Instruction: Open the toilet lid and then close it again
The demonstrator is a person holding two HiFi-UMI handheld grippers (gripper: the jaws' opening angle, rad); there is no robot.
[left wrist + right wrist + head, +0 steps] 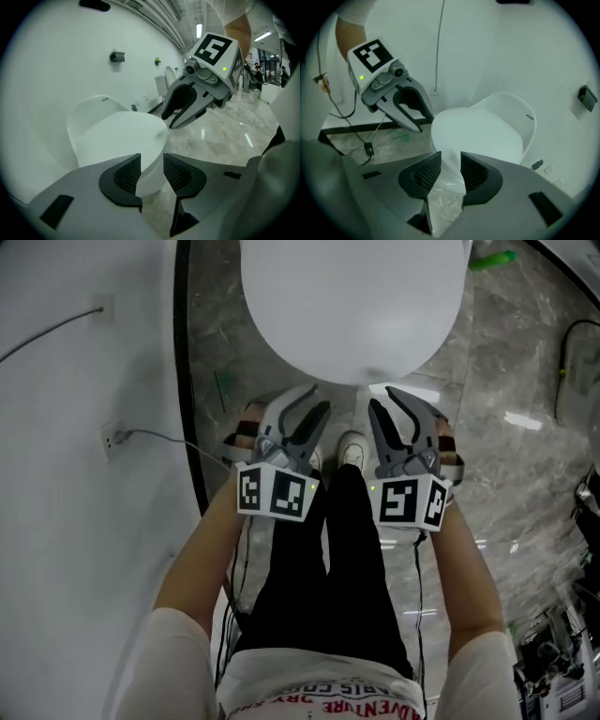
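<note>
Evidently the opening step is just beginning, since the toilet lid (354, 306) is lying flat and shut on its bowl, straight ahead of the person and touched by nothing. Starting at the left, a white wall (56, 549) is carrying one socket (112, 440) with a thin cable trailing from it. Next, the left hand-held gripper (314, 413) is hovering just short of the lid's near edge, pointing down toward it, its jaws standing apart and released, with only the bowl's front showing through the gap in its own view. In the middle, the person's black trousers (347, 577) and one white shoe (352, 448) are showing between the two tools. Further right, the right hand-held gripper (384, 407) is mirroring the left one, also released and gripping nothing, the lid's front lying beyond its pads. Beyond it, the marble floor (525, 381) is running on toward a small green item (492, 259) near the top corner. I am judging that the next move is calling for one jaw to be slid under the lid's front lip, or the lip pinched lightly, and then swung up toward the wall in an arc. Counting: one lid, two grippers, one socket, one green item.
</note>
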